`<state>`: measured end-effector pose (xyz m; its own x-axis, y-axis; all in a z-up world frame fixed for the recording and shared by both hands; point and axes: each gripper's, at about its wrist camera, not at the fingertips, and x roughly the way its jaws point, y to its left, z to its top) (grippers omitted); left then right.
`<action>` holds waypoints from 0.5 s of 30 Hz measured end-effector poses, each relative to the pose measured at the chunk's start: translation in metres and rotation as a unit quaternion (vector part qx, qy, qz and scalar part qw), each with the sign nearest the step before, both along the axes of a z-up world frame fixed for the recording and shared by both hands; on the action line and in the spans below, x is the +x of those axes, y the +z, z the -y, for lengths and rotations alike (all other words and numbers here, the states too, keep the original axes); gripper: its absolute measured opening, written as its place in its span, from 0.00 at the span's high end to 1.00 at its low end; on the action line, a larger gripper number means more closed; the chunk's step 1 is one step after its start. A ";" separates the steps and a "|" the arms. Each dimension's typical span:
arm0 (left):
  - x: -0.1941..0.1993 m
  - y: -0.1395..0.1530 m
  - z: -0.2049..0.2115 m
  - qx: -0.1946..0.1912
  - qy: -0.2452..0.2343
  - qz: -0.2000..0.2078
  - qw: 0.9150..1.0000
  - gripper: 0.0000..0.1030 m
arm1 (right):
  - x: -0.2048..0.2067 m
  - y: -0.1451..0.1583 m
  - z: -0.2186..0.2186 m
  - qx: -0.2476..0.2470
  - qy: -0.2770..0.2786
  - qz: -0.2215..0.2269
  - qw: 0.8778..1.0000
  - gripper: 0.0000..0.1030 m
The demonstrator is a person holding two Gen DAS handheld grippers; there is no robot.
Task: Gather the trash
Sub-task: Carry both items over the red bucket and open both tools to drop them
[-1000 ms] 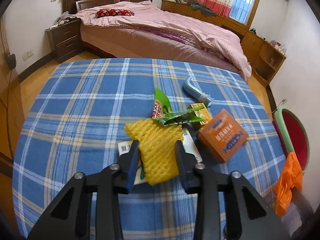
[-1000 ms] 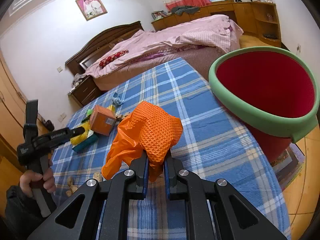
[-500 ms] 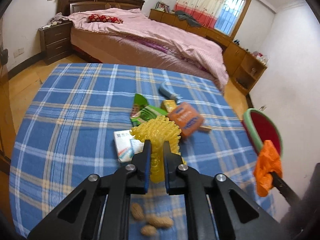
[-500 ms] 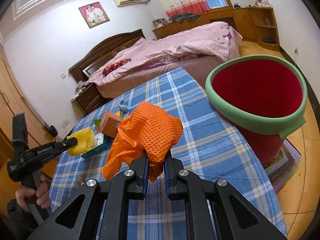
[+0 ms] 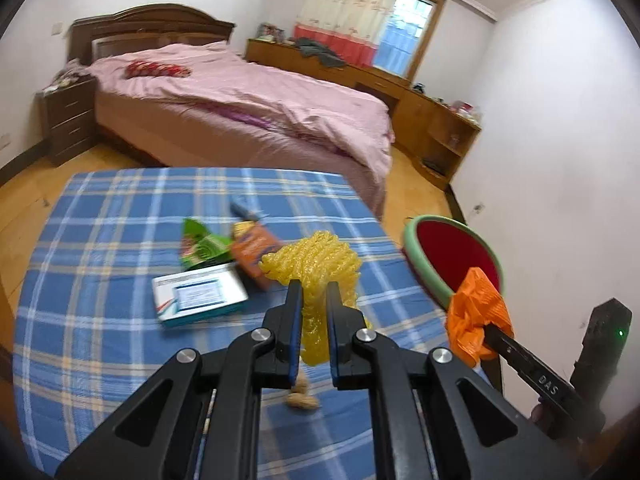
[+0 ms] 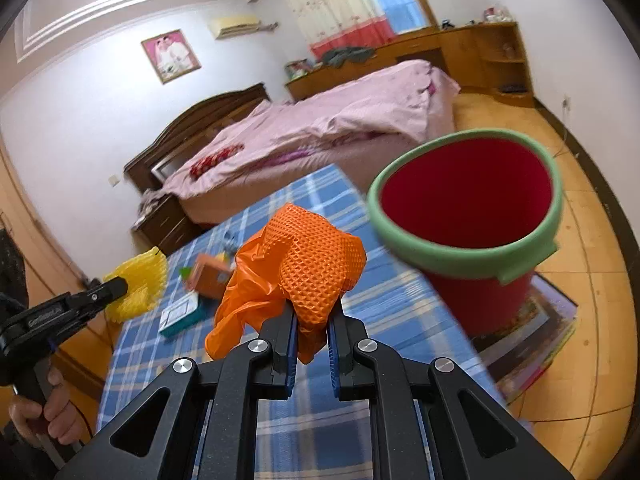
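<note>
My left gripper (image 5: 313, 292) is shut on a yellow foam net (image 5: 316, 260) and holds it above the blue checked table (image 5: 100, 240). It also shows in the right wrist view (image 6: 136, 284). My right gripper (image 6: 313, 316) is shut on a crumpled orange glove (image 6: 304, 256), held above the table's right edge, near the red bin with a green rim (image 6: 468, 196). The glove (image 5: 478, 312) and the bin (image 5: 452, 252) also show at the right of the left wrist view.
On the table lie an orange box (image 5: 252, 252), a green wrapper (image 5: 198, 246), a white and teal box (image 5: 200, 296), a grey-blue object (image 5: 244, 210) and peanuts (image 5: 300, 400). A pink bed (image 5: 240, 112) stands behind, wooden cabinets (image 5: 440, 128) along the far wall.
The left gripper closed on the yellow net, lifted it off the table and carried it right toward the bin. The right gripper has raised the orange glove, closer to the bin.
</note>
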<state>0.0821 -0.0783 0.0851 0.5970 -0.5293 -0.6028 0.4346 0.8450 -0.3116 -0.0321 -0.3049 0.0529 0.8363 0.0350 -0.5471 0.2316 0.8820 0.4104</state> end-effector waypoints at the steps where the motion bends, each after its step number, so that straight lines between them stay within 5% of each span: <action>1: -0.001 0.002 0.005 0.000 -0.006 0.002 1.000 0.90 | -0.001 0.002 0.004 -0.001 -0.007 0.002 1.000 0.87; 15: 0.018 0.000 0.122 0.027 -0.091 0.006 0.995 0.90 | -0.001 0.008 0.085 -0.027 -0.099 -0.005 0.995 0.87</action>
<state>0.1004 -0.2003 0.0847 0.5009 -0.5972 -0.6264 0.5862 0.7666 -0.2621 -0.0332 -0.3894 0.0613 0.8180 -0.1593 -0.5527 0.4065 0.8400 0.3594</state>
